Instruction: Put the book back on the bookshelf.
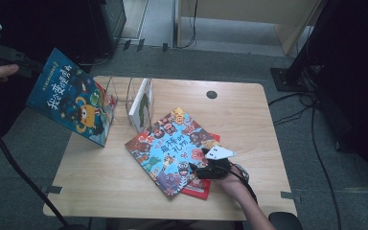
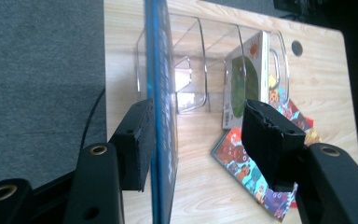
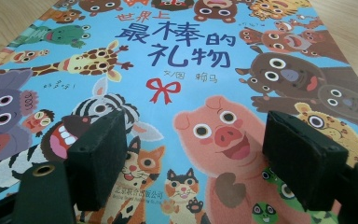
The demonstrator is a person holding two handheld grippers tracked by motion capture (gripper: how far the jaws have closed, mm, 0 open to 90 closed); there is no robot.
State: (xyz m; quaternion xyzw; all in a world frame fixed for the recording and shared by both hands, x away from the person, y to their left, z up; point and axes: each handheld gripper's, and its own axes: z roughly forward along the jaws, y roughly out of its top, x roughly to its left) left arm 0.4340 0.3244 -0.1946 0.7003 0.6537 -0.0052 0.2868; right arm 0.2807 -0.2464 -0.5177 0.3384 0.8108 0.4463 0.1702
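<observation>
left gripper (image 2: pixel 196 140): jaws apart, blue book (image 1: pixel 72 96) between them against one pad, upper left of frame | right gripper (image 3: pixel 191 158): open, empty, above animal book (image 3: pixel 177 84)

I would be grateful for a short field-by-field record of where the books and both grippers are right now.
left gripper: jaws apart, dark blue book's edge between them, against one jaw
dark blue book: tilted, at the table left edge, beside the clear rack
clear rack: one white book upright inside
right gripper: jaws open over the animal book
animal book: flat, overlapping a red book
</observation>
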